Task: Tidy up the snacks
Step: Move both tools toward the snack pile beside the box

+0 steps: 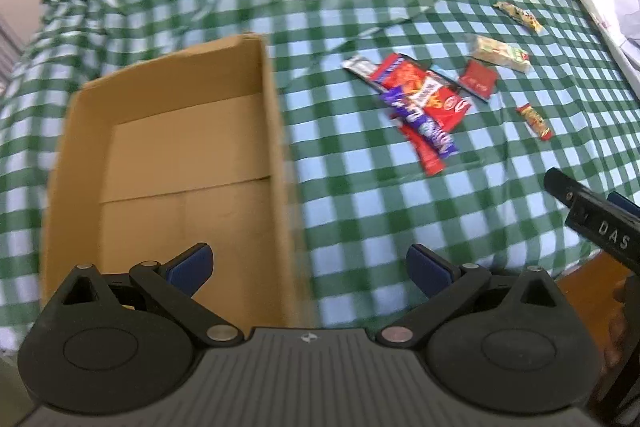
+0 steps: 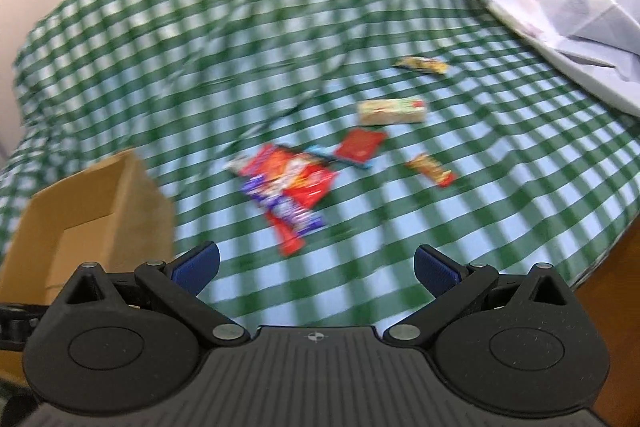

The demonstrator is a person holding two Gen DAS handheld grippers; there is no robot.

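Snacks lie in a shiny, crinkly heap on the checked cloth, right of the empty brown box. Left gripper and right gripper both gape wide, holding nothing. Slippery wrappers overlap, so a pinch could grab two or slide off, and the soft cloth may bunch up

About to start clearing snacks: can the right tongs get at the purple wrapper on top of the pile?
Probably yes. The right tongs are open and empty, the purple wrapper lies uncovered ahead on the checked cloth, and nothing stands between.
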